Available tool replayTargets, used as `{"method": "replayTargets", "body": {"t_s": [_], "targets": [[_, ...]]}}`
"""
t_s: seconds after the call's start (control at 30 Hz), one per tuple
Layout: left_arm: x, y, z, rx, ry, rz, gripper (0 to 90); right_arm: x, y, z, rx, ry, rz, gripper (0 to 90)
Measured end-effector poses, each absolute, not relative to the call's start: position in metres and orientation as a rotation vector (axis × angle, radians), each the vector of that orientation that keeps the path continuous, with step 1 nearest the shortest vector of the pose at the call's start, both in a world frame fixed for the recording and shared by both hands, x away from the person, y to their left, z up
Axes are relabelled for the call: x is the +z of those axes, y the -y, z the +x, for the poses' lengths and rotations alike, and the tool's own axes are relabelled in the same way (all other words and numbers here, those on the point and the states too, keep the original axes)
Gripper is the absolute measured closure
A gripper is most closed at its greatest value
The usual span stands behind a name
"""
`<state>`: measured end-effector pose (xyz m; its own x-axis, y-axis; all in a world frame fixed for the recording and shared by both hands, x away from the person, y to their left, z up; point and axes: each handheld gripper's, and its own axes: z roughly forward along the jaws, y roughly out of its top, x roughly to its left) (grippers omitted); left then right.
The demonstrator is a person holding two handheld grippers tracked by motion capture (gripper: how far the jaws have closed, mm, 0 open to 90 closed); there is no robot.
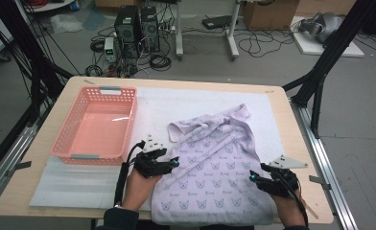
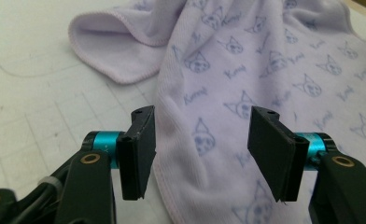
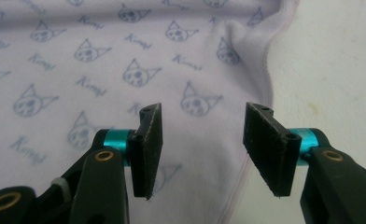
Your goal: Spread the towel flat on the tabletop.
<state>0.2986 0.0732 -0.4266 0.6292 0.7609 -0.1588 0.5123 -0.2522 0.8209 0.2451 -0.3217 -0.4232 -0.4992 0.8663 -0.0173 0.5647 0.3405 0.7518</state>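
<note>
**A:** Where are you right now?

**B:** I have the garment (image 1: 215,167) flat on the surface (image 1: 291,120), lilac with a cat print, sleeves bunched at its far end, hem hanging toward me. The basket (image 1: 97,127) sits empty to its left.

**A:** And the fingers?

**B:** Both sets stand apart, about half open, with nothing between them. In the left gripper view I see the left gripper (image 2: 200,154) straddling the garment's left hem, pads clear of the cloth. In the right gripper view the right gripper (image 3: 203,149) hovers over the right hem, also clear.

**A:** So nothing is held. How do you take it well?

**B:** I judge this a fold. I'd drop each pair so one finger slides under the hem and one lands on top, pinch only the edge, and match both sides at the same level so the cloth lifts evenly. Grabbing too deep would bunch it.

**A:** Hand pose?

**B:** From above, both hands come in low from my edge, one each side of the garment, fingers pointing inward, grey plates up.
</note>
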Motion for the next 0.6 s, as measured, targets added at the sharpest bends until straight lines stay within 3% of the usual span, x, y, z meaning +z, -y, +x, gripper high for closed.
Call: {"method": "replayTargets", "body": {"t_s": [0.43, 0.53, 0.57, 0.6], "targets": [[-0.442, -0.054, 0.335, 0.347, -1.034, 2.013, 45.1, -0.432, 0.295, 0.302, 0.952, -2.269, 1.199, 52.9], [-0.446, -0.045, 0.332, 0.42, -0.979, 2.1, 54.3, -0.439, 0.29, 0.312, 0.858, -2.306, 1.202, 59.4], [-0.445, -0.045, 0.332, 0.395, -0.962, 2.105, 61.3, -0.44, 0.292, 0.314, 0.894, -2.31, 1.216, 64.1], [-0.444, -0.045, 0.33, 0.365, -0.935, 2.116, 73.8, -0.44, 0.293, 0.315, 0.913, -2.317, 1.234, 69.6]]}}
